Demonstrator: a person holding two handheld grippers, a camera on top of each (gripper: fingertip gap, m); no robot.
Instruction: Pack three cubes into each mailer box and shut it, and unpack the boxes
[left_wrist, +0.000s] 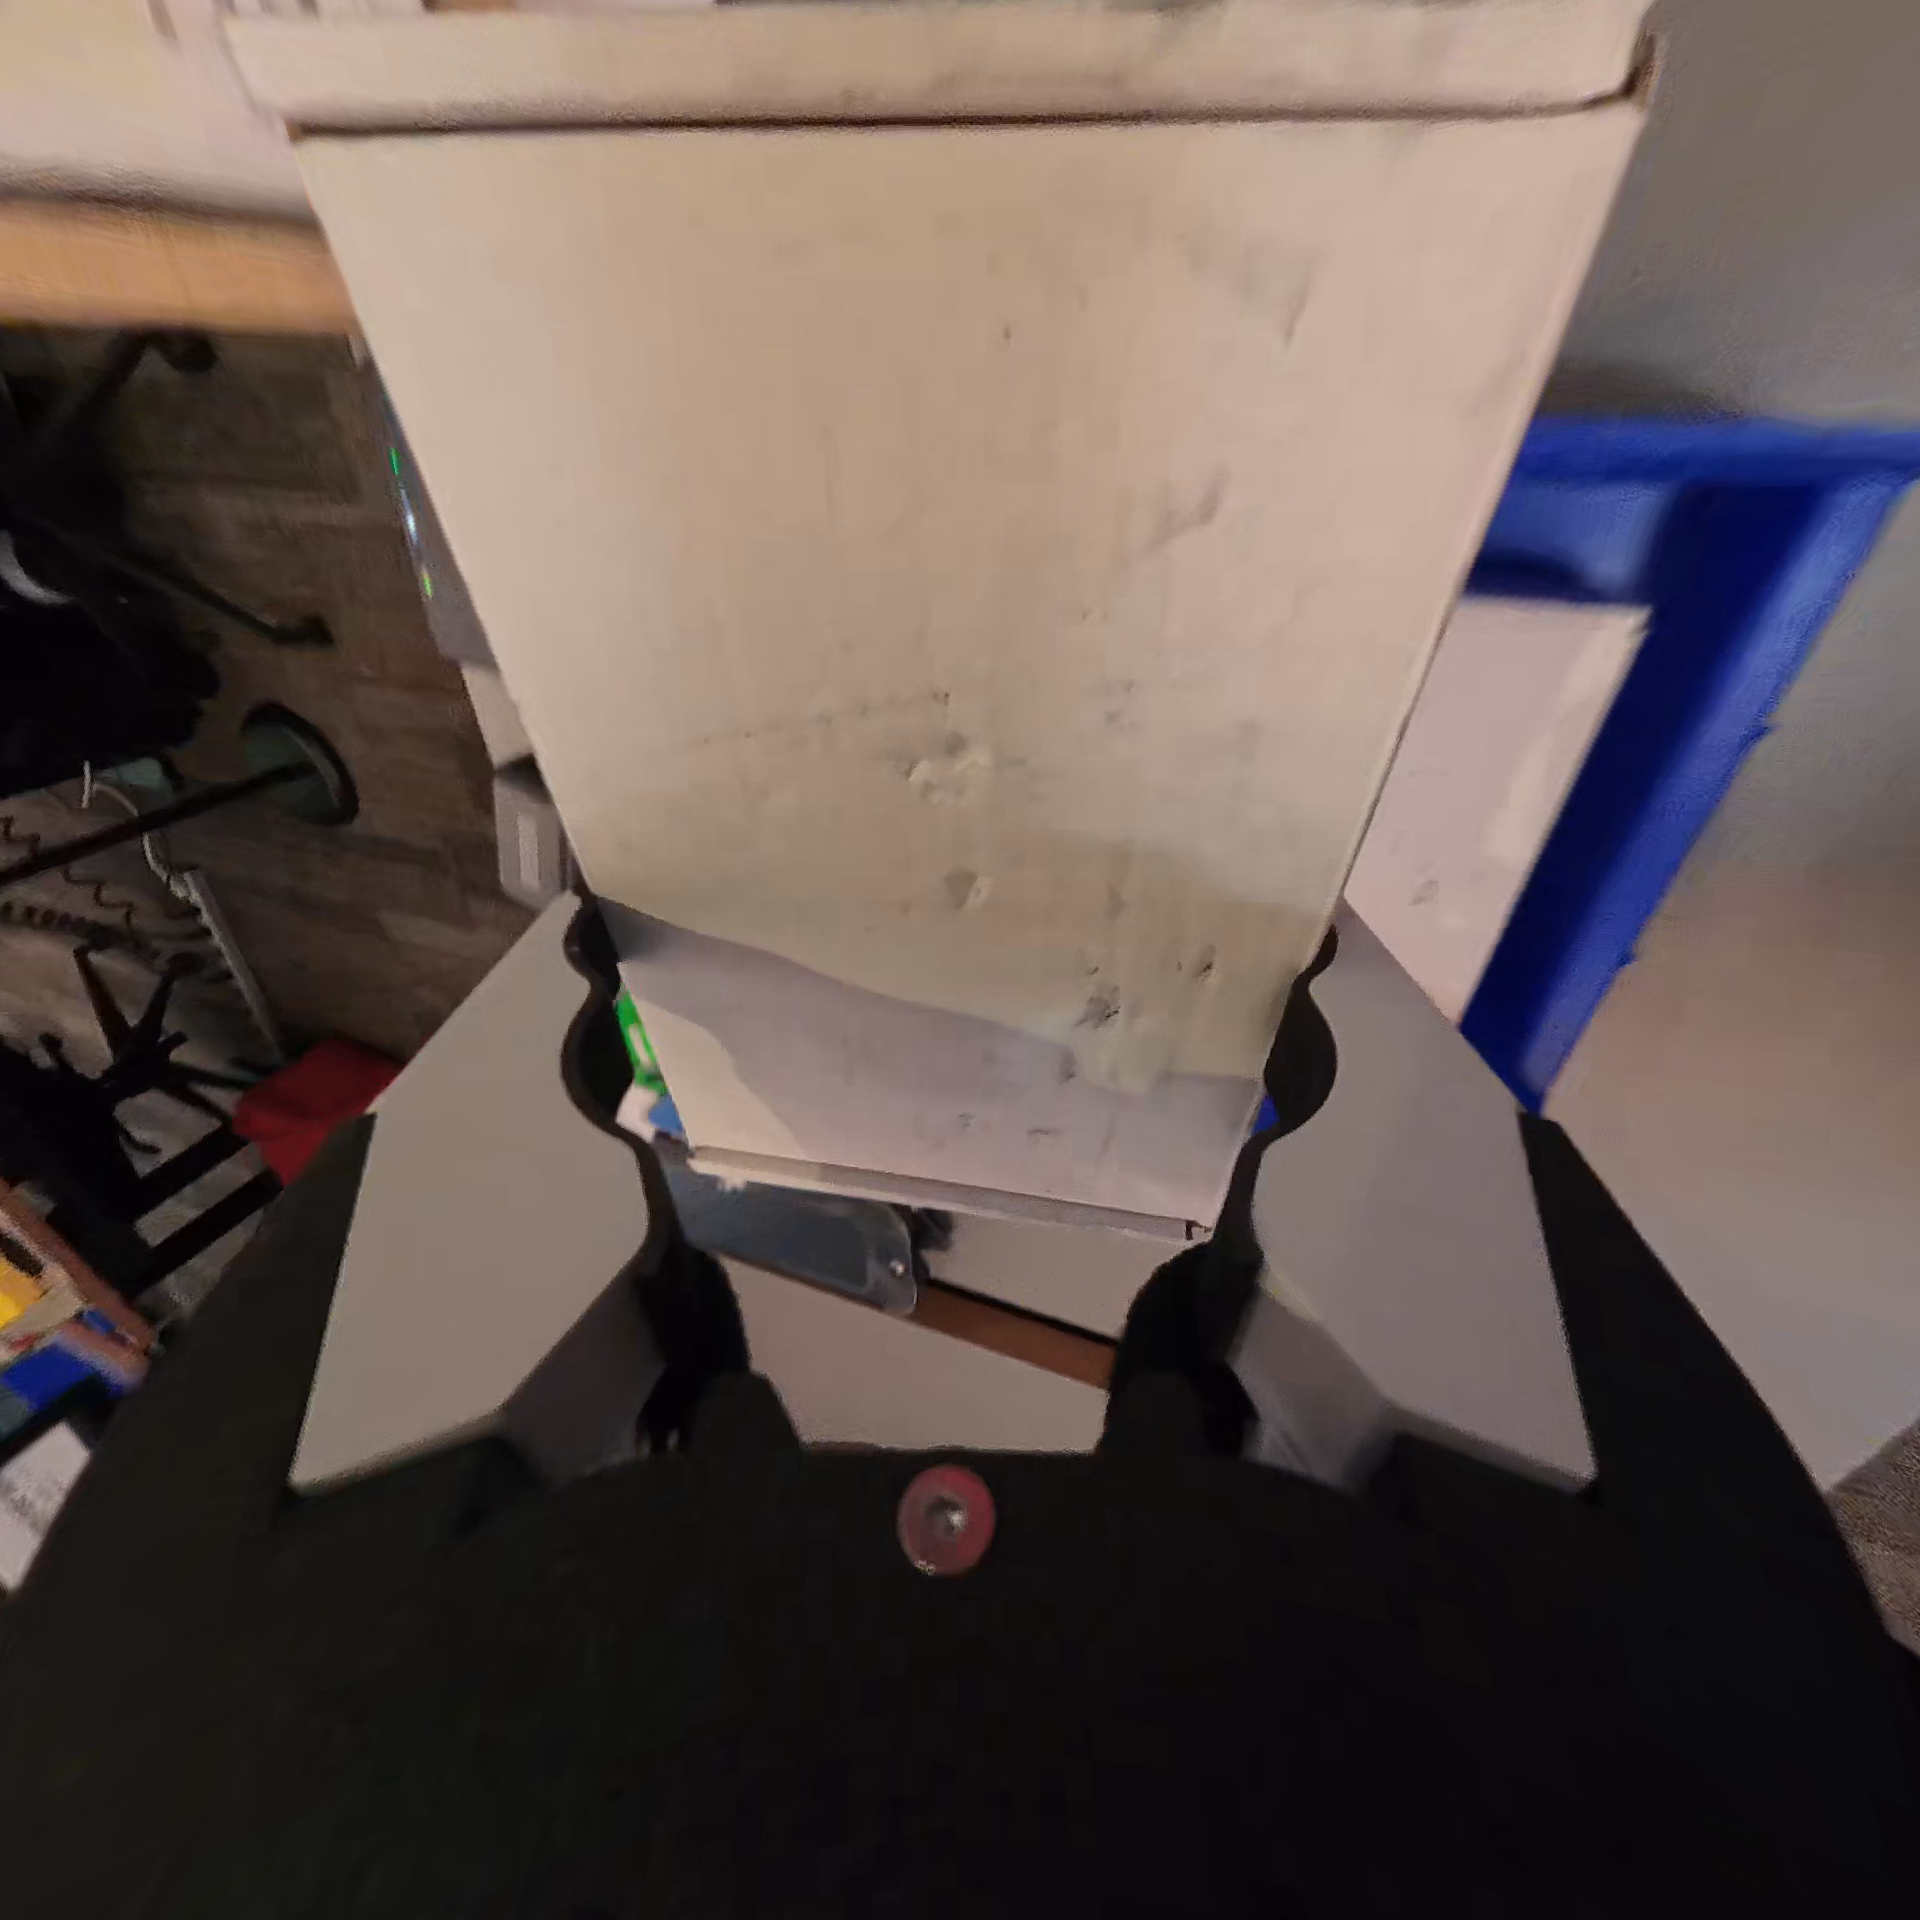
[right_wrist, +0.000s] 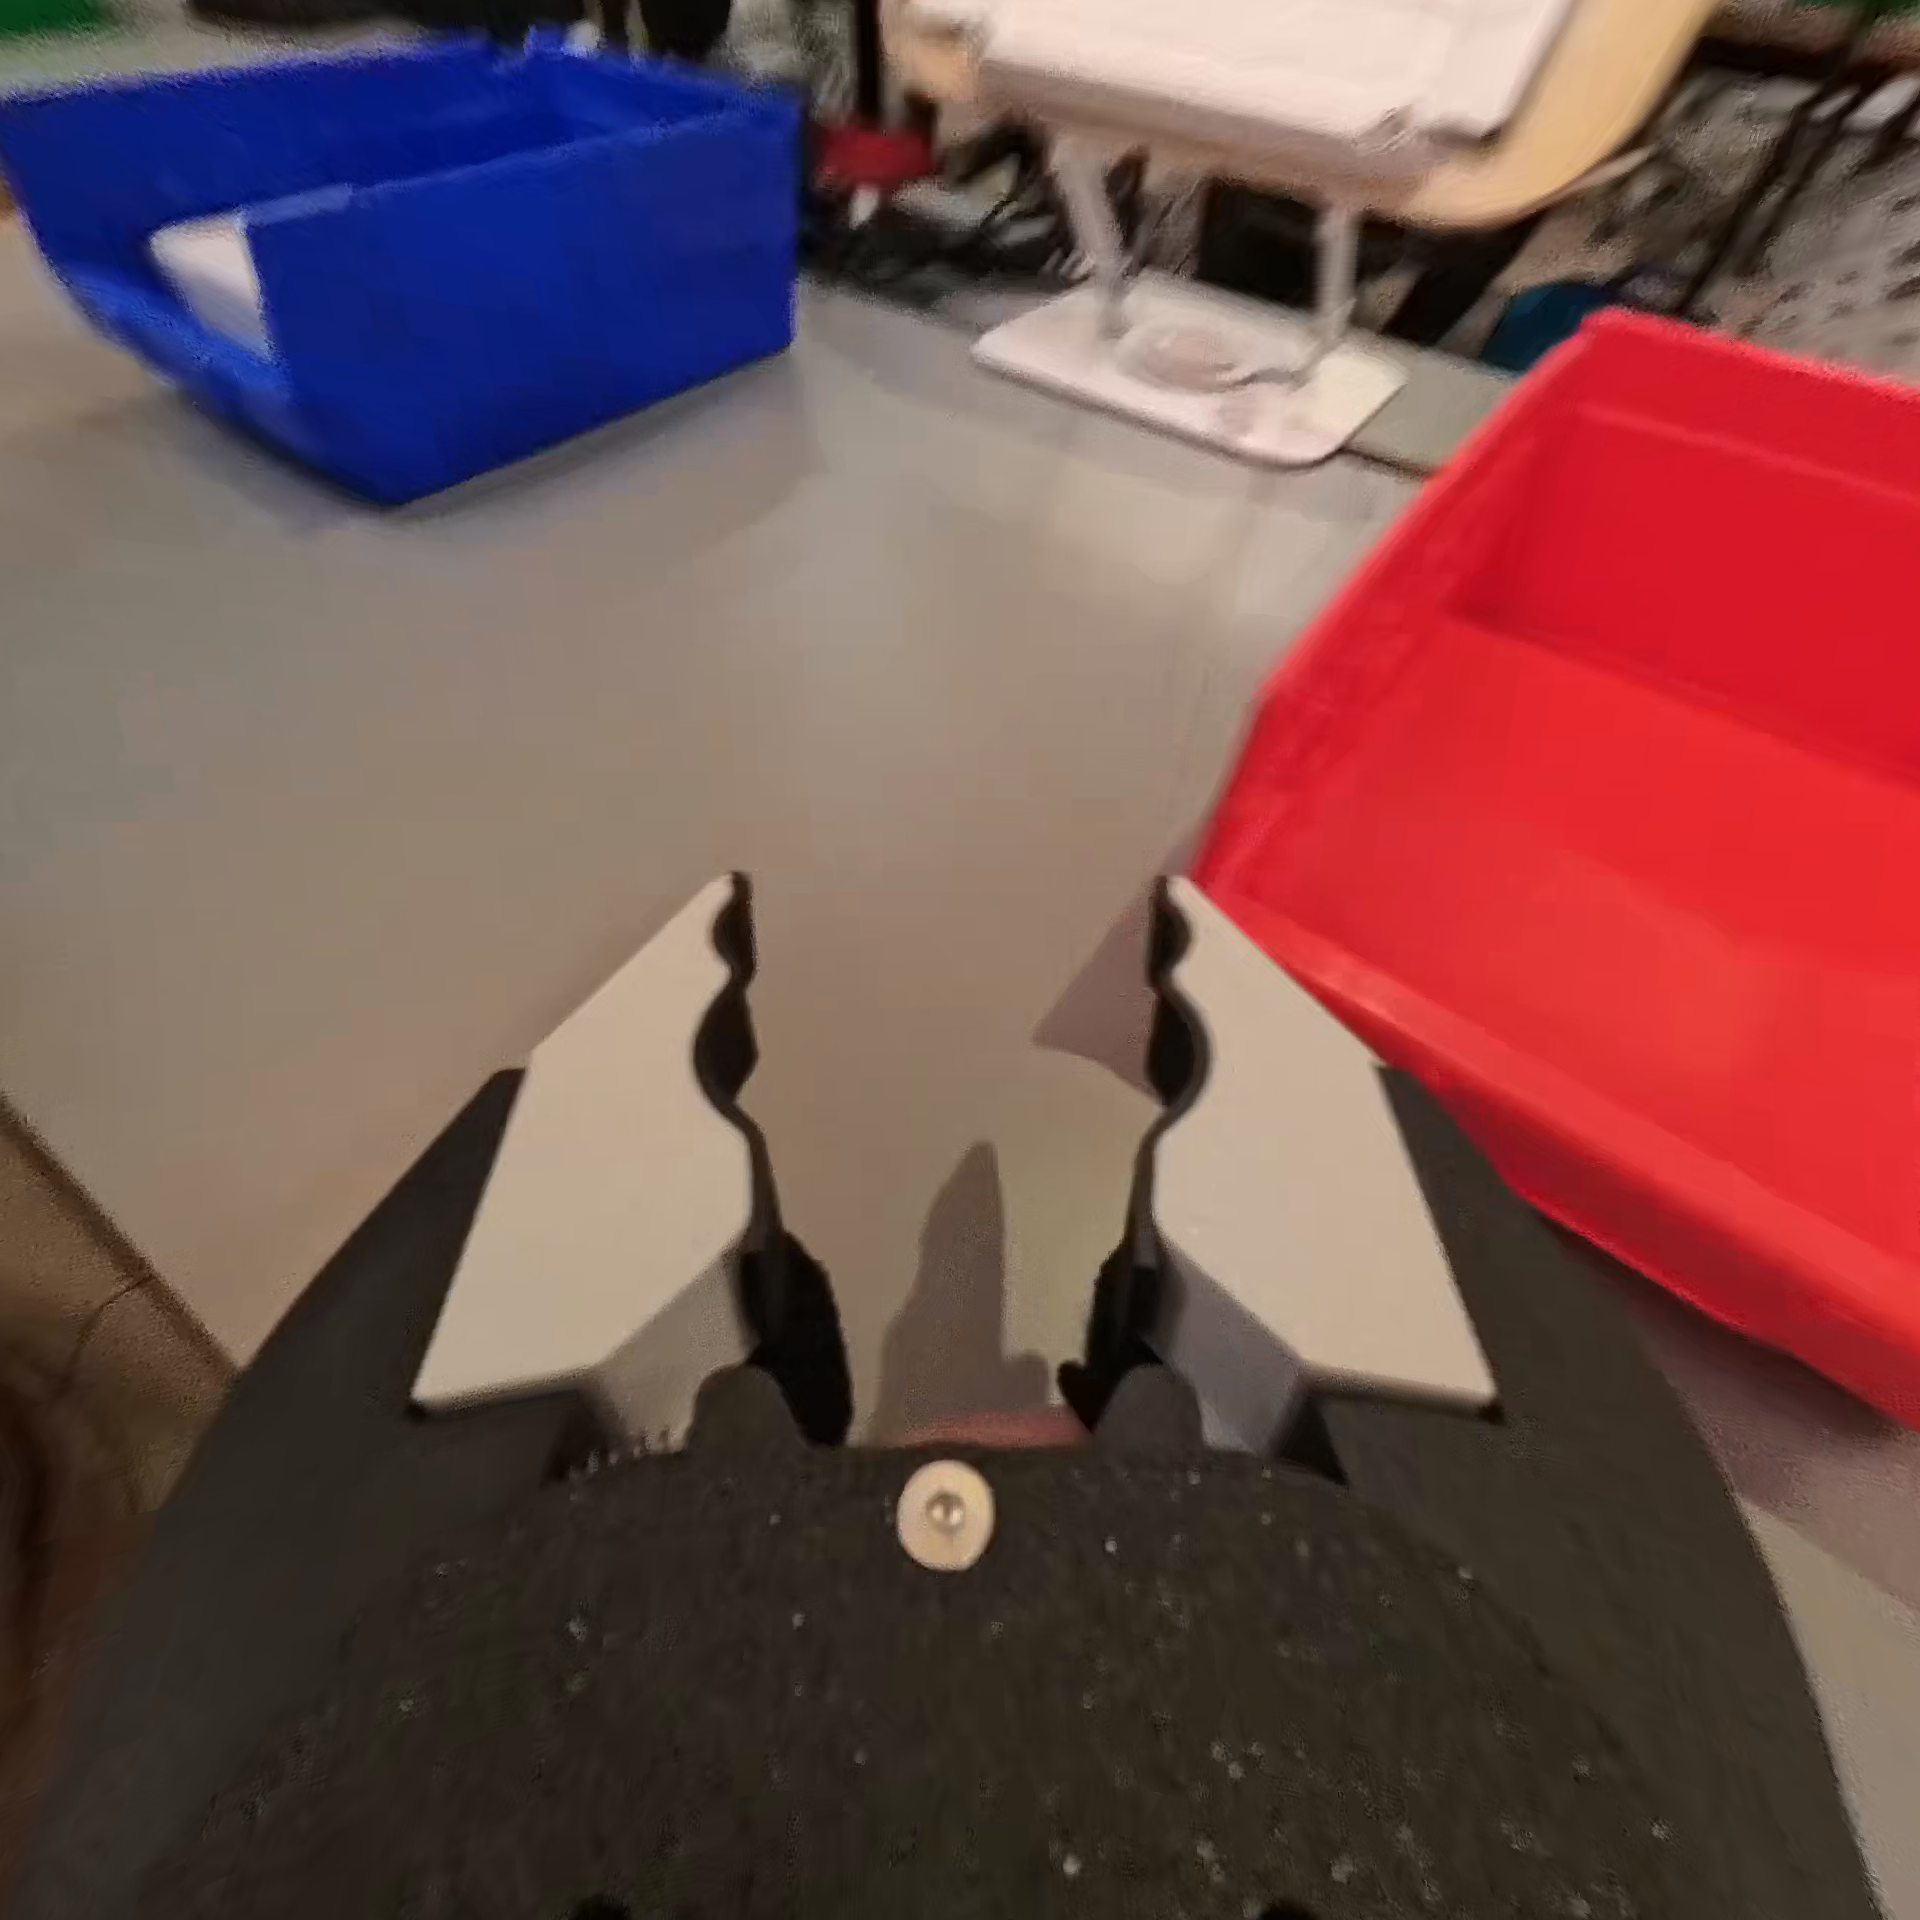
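White cardboard mailer box (left_wrist: 935, 582) sits clenched between your left claw (left_wrist: 940, 1049) fingers, gripped across its width and carried off the table, probably toward the blue bin (left_wrist: 1683, 665) just right of it. Your right claw (right_wrist: 951, 997) hangs released, empty, red bin (right_wrist: 1600, 831) beside its right finger.

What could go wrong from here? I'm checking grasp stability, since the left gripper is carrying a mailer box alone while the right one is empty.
1. The left gripper pinches the white mailer box only at its near end, so the long box could swing or slip out.
2. That end looks dented and a flap gapes, so the contents could spill.
3. The right gripper is open above the grey table, giving no support.
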